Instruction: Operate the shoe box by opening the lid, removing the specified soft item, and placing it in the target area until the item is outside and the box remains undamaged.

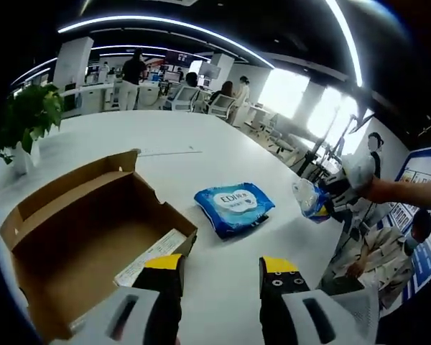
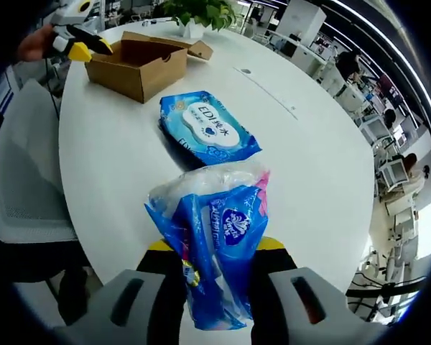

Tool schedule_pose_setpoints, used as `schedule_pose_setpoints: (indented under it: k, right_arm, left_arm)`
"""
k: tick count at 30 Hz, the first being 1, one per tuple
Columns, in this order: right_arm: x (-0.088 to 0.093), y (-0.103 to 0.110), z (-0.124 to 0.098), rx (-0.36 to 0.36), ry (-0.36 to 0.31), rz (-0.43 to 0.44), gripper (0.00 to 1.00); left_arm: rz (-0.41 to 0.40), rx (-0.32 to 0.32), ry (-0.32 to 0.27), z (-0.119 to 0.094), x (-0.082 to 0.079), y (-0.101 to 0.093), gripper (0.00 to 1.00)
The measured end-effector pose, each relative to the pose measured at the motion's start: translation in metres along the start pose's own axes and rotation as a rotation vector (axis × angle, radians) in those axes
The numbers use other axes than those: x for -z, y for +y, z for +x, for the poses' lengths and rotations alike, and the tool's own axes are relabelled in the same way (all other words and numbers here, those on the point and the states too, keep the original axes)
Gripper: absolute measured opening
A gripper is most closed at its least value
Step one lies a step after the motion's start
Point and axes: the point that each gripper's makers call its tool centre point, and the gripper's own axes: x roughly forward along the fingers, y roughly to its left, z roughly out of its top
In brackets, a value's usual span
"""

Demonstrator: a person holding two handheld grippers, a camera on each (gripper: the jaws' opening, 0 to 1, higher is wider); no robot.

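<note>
Soft pack out of the open shoe box (image 1: 93,237), carried toward the bench (image 2: 316,172).
Your right tongs (image 2: 215,287) pinch the tissue pack (image 2: 215,237) clear of the wet-wipes packet (image 2: 205,126); left tongs (image 1: 219,269) gape, holding nothing.

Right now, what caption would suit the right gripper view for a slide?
Right gripper jaws clamp a crinkly blue plastic tissue pack above a white table, beyond it a flat blue wipes packet and open cardboard box.

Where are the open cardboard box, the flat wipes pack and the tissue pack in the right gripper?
cardboard box (image 1: 79,244): left gripper view, inner floor.
wipes pack (image 1: 233,207): left gripper view, top face near its white label.
tissue pack (image 2: 219,251): right gripper view, front wrapper between the jaws.
</note>
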Motion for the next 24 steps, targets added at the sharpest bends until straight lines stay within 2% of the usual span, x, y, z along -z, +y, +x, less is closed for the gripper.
schedule_pose_setpoints:
  k: [9, 14, 17, 22, 24]
  right_arm:
    - [0.002, -0.020, 0.021, -0.031, 0.043, -0.056, 0.29]
    - [-0.001, -0.038, 0.038, -0.042, 0.070, -0.082, 0.30]
    - [-0.001, -0.043, 0.047, -0.057, 0.083, -0.091, 0.30]
    - [0.007, -0.047, 0.062, -0.075, 0.146, -0.172, 0.31]
    - [0.009, -0.049, 0.068, -0.083, 0.157, -0.171, 0.31]
  left_arm:
    - [-0.032, -0.048, -0.011, -0.010, -0.001, 0.015, 0.42]
    - [-0.055, -0.088, -0.010, -0.021, 0.005, 0.030, 0.42]
    - [-0.070, -0.115, -0.015, -0.029, 0.007, 0.039, 0.42]
    - [-0.100, -0.153, -0.021, -0.040, 0.012, 0.050, 0.42]
    - [-0.108, -0.165, -0.021, -0.044, 0.015, 0.053, 0.42]
